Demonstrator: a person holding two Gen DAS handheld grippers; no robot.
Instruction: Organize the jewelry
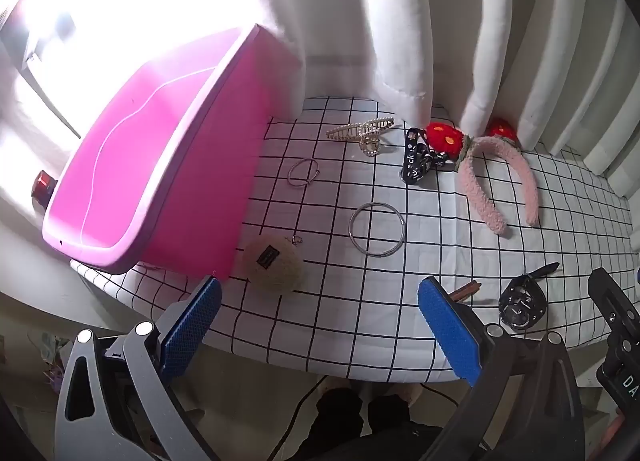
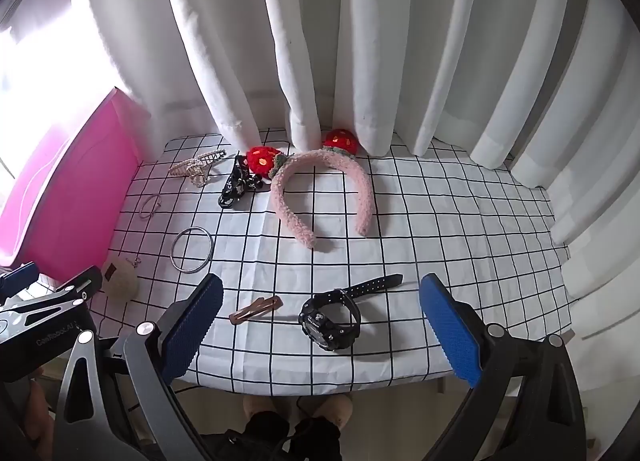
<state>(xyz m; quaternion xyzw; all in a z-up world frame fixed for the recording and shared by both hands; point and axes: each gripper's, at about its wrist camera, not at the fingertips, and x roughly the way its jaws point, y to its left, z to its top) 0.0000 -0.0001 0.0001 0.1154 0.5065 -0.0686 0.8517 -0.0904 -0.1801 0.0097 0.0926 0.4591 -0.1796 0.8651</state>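
- Blue-padded fingers of the left gripper (image 1: pixel 318 311) fill the bottom of the left wrist view, spread wide with nothing between them, hanging over the near edge of the checked tablecloth (image 1: pixel 420 313).
- Just beyond its left finger lies a beige fluffy pompom charm (image 1: pixel 274 263), touching the pink storage box (image 1: pixel 132 165) that stands at the left.
- Farther ahead, between the fingers, rests a silver bangle (image 1: pixel 377 229); past it lie a thin bracelet (image 1: pixel 303 172), a pearl claw clip (image 1: pixel 362 132), a black printed bow (image 1: pixel 420 159) and a pink strawberry headband (image 1: pixel 500 177).
- Right of the right finger sits a black watch (image 1: pixel 520 303).
- Seen from the right wrist, the right gripper (image 2: pixel 320 309) is also wide open and holds nothing.
- Between its fingers, on the cloth, lie the black watch (image 2: pixel 330 321) and, to its left, a brown hair clip (image 2: pixel 256 309).
- Well ahead lies the headband (image 2: pixel 324 189) against the white curtain (image 2: pixel 360 41).
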